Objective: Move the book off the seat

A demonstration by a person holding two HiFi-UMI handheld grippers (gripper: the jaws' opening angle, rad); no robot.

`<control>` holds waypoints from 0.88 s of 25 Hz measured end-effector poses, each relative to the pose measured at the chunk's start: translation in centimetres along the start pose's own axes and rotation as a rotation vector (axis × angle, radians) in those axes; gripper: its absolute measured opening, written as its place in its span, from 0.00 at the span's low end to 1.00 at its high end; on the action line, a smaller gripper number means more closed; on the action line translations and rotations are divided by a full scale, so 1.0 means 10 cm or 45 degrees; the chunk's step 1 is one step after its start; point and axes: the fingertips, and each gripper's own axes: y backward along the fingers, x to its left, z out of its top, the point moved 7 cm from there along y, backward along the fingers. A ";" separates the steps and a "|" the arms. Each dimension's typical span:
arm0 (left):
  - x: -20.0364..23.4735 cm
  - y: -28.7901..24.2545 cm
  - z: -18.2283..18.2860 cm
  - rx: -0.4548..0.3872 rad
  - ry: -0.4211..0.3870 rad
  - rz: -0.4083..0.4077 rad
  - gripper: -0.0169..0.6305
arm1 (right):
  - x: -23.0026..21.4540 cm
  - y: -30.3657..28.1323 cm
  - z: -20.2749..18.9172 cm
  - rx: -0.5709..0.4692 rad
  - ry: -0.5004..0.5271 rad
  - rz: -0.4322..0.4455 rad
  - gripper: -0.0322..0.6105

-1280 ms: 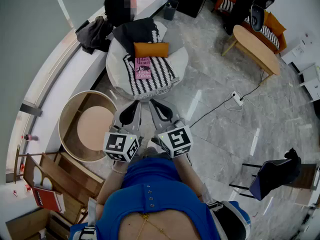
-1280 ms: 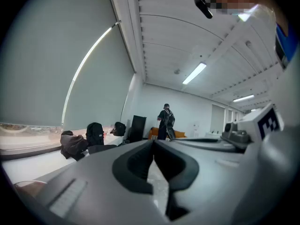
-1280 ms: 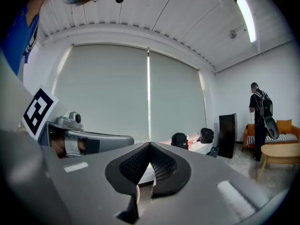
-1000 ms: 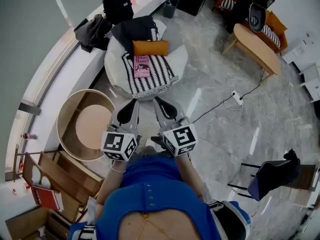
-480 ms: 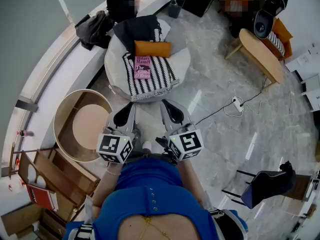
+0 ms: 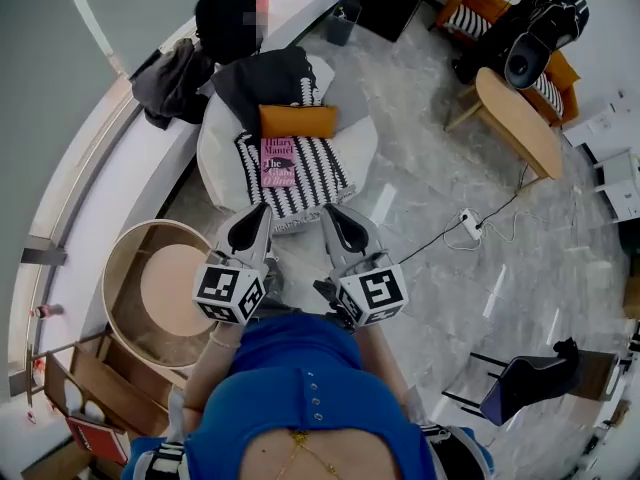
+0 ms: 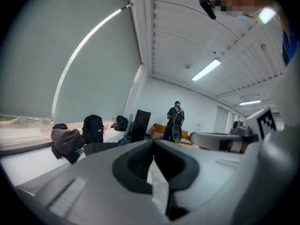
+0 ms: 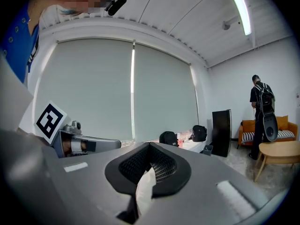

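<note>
A pink book [image 6: 278, 161] lies flat on a black-and-white striped blanket [image 6: 315, 173] spread over a round white seat [image 6: 356, 140]. An orange cushion [image 6: 298, 120] lies just behind the book, and a black garment [image 6: 262, 74] is piled at the seat's back. My left gripper [image 6: 262, 208] and right gripper [image 6: 325, 209] are held side by side, pointing at the seat's front edge, short of the book. Both are shut with nothing between the jaws. The left gripper [image 7: 152, 142] and the right gripper [image 8: 150, 147] each hide the seat and book from their own gripper view.
A round wooden table [image 6: 160, 288] stands left of me. A backpack [image 6: 225, 18] and a jacket [image 6: 163, 76] lie on the window ledge. A power strip with its cable [image 6: 467, 218] lies on the floor at right. An oval wooden table [image 6: 520, 118] and a person [image 6: 545, 13] are far right.
I have stepped closer to the seat. Both grippers now reach its front edge, side by side as before, and remain shut.
</note>
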 end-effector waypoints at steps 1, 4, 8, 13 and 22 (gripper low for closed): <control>0.11 -0.13 0.07 0.003 0.005 -0.006 0.03 | -0.06 -0.15 0.04 0.002 0.001 -0.006 0.05; 0.41 -0.48 0.24 0.012 0.001 -0.027 0.03 | -0.23 -0.54 0.15 -0.006 -0.007 -0.035 0.05; 0.66 -0.89 0.42 0.015 -0.023 -0.070 0.03 | -0.43 -0.95 0.20 -0.012 -0.017 -0.072 0.05; 0.81 -1.16 0.52 0.033 -0.039 -0.087 0.03 | -0.56 -1.25 0.23 -0.001 -0.033 -0.081 0.05; 0.77 -1.42 0.58 0.005 -0.030 -0.017 0.03 | -0.83 -1.49 0.25 -0.006 -0.036 -0.002 0.05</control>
